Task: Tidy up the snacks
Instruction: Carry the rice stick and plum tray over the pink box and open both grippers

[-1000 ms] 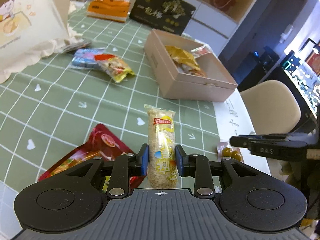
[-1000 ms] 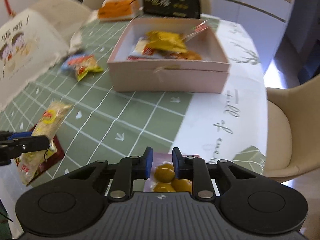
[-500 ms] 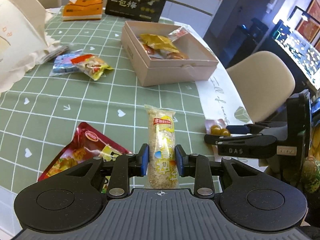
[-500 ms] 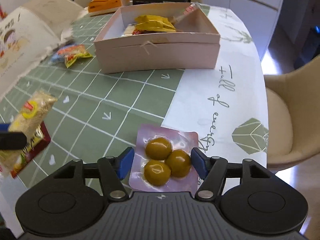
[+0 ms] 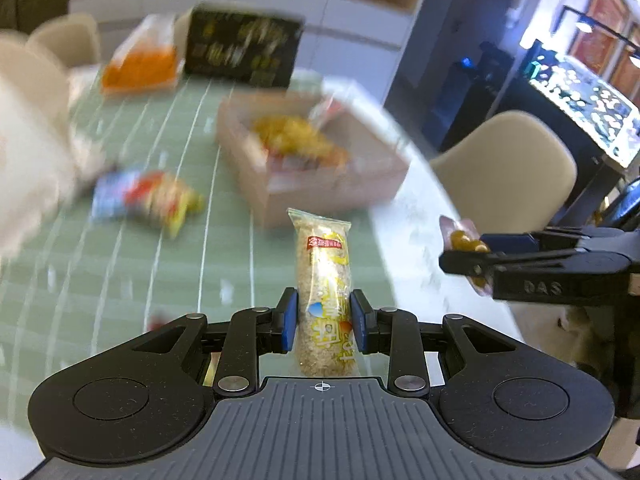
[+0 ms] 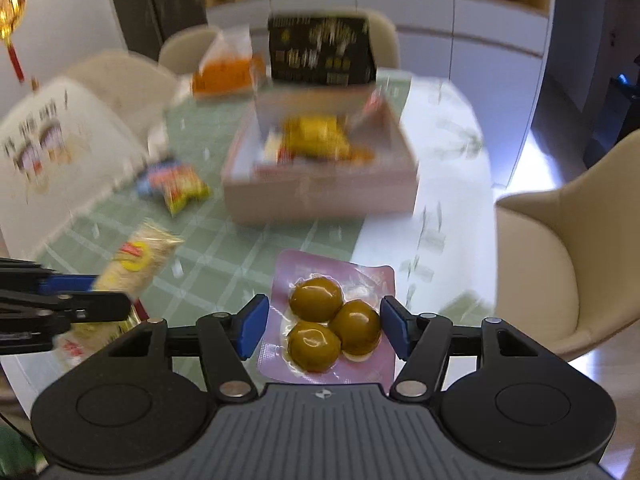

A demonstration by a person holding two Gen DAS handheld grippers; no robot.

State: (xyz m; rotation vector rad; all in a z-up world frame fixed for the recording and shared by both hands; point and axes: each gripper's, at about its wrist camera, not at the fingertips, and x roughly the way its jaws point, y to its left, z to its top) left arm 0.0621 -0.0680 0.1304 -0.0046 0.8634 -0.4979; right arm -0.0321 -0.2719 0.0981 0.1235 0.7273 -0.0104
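My left gripper (image 5: 323,320) is shut on a long rice-cracker pack (image 5: 324,280) and holds it above the green checked tablecloth (image 5: 120,280). My right gripper (image 6: 324,326) holds a pink pack of green olives (image 6: 332,320) by its side edges, lifted off the table; the pack also shows in the left wrist view (image 5: 460,236). The open cardboard box (image 6: 320,196) with several snacks inside lies ahead of both grippers. The left gripper and its cracker pack (image 6: 136,260) show at the left of the right wrist view.
A blue, red and yellow snack bag (image 5: 148,200) lies left of the box. An orange tissue pack (image 5: 140,64) and a black box (image 5: 244,52) stand at the far edge. A white bag (image 6: 52,148) is at left. A beige chair (image 6: 568,260) stands at right.
Both grippers have risen and moved toward the box; the view is motion-blurred. The olive pack has left the table and hangs in the right gripper, whose jaws are wider than a second ago.
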